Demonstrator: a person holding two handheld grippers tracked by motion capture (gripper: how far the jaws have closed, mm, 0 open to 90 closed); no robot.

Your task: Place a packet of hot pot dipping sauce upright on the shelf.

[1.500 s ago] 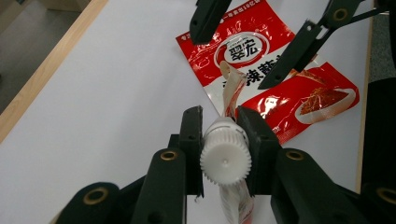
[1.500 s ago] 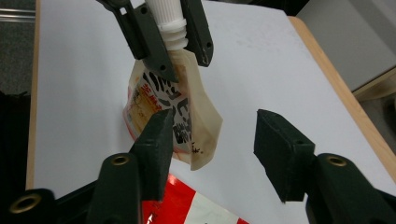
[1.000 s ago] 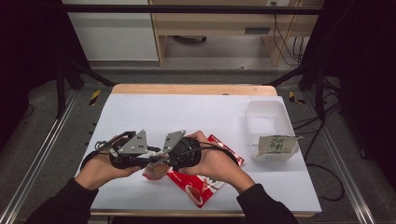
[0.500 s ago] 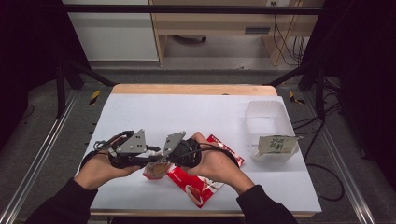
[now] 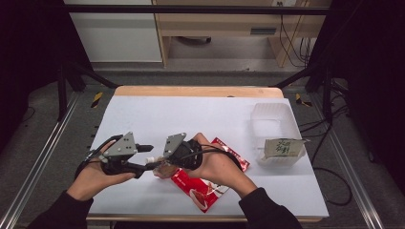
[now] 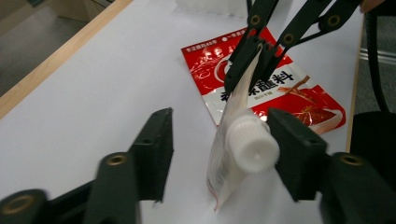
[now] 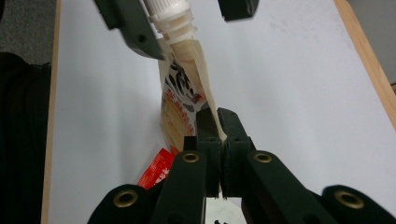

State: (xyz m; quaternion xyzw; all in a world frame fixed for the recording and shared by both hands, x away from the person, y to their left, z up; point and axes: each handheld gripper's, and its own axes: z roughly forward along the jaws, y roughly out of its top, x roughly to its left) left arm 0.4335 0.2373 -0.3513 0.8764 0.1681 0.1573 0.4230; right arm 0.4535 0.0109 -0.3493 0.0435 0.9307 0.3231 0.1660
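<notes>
Low in the centre-left of the high view, the right gripper [image 5: 160,170] pinches the flat edge of a small spouted pouch [image 7: 184,100], holding it above the white table [image 5: 191,114] and the red seasoning packet [image 5: 205,188]. The left gripper [image 6: 217,140] has its fingers [image 6: 154,149] just opened; they stand apart around the white screw cap [image 6: 252,144], one beside it, not pressing. Judging by this, the cap looks still on, so uncapping remains, and a clear tub [image 5: 272,119] waits at the right
</notes>
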